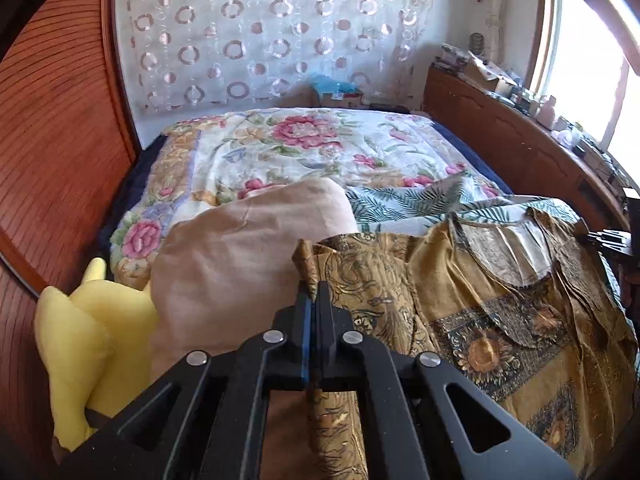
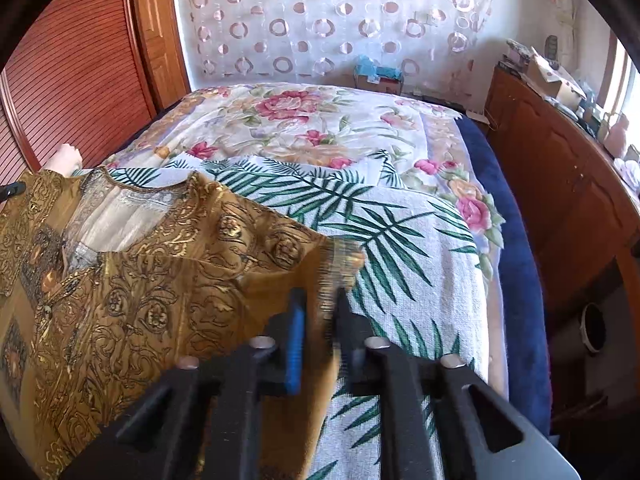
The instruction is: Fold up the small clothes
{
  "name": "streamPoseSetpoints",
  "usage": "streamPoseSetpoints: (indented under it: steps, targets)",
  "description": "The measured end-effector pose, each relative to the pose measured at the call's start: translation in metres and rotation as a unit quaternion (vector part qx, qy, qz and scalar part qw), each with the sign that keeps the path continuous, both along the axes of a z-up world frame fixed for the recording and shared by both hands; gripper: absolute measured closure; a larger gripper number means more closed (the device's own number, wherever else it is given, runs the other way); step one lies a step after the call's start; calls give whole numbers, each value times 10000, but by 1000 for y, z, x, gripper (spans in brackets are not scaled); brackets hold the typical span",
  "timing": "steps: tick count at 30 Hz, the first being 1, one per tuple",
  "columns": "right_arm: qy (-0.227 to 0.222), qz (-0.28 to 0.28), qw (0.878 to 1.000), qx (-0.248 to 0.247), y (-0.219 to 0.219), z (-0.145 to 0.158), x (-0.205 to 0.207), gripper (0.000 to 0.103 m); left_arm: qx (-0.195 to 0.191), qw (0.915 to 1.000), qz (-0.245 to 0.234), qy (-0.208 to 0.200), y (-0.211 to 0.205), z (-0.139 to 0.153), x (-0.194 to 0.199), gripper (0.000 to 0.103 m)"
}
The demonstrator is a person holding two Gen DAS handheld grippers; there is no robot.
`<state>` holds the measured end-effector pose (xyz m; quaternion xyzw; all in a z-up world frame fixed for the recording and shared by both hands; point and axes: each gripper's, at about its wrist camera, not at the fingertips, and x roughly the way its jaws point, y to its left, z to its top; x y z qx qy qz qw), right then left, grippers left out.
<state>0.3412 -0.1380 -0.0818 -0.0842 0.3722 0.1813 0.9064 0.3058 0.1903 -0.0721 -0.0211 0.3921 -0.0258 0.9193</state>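
I had the left gripper clamped tight on a pinched fold of the gold top, the cloth running up between the fingers and poking out above the tips. My right gripper was closed on the top's other edge, though that view was blurred there; I could make out gold cloth between the fingers. The top lay spread on a palm-leaf towel at the near end of the bed, neckline facing away from me, pale lining showing inside it. From the left view, a beige pillow sat just beside the top, touching its edge, with a yellow plush toy against the pillow's near side. Beyond them the floral quilt covered the rest of the bed. A wooden cabinet ran along the right side.
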Motion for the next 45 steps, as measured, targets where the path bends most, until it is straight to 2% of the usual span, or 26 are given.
streamPoseSetpoints:
  steps: [4, 9, 13, 19, 23, 26, 29, 34, 40, 45]
  targets:
    - [-230, 128, 9993, 251, 1, 11, -15, 99, 36, 9994, -141, -311, -14, 17, -16, 101]
    - [-696, 306, 9951, 627, -3, 38, -55, 100, -61, 9964, -347, -775, -33, 47, -58, 101]
    - [-924, 470, 9903, 928, -12, 54, -100, 100, -185, 9935, -423, -1037, -43, 61, -99, 101]
    - [-1137, 685, 9856, 1047, -40, 55, -177, 100, -328, 9895, -430, -1341, -47, 72, -171, 101]
    - [-1098, 735, 9851, 1104, -69, 45, -226, 100, -267, 9888, -299, -1436, -46, 68, -228, 101]
    - [-1011, 714, 9863, 1089, -88, 34, -262, 100, -427, 9892, -124, -1400, -39, 57, -266, 101]
    - [-827, 638, 9892, 1027, -106, 20, -294, 100, -417, 9897, 24, -1372, -33, 46, -294, 101]
    - [-440, 471, 9920, 1085, -137, 5, -331, 100, -716, 9890, 307, -1253, -15, 32, -320, 101]
    - [-104, 460, 9949, 890, -149, -5, -357, 100, -753, 9908, 486, -1016, -12, 11, -343, 101]
    - [20, 432, 9975, 565, -142, -5, -342, 100, -593, 9927, 564, -888, -11, 1, -350, 100]
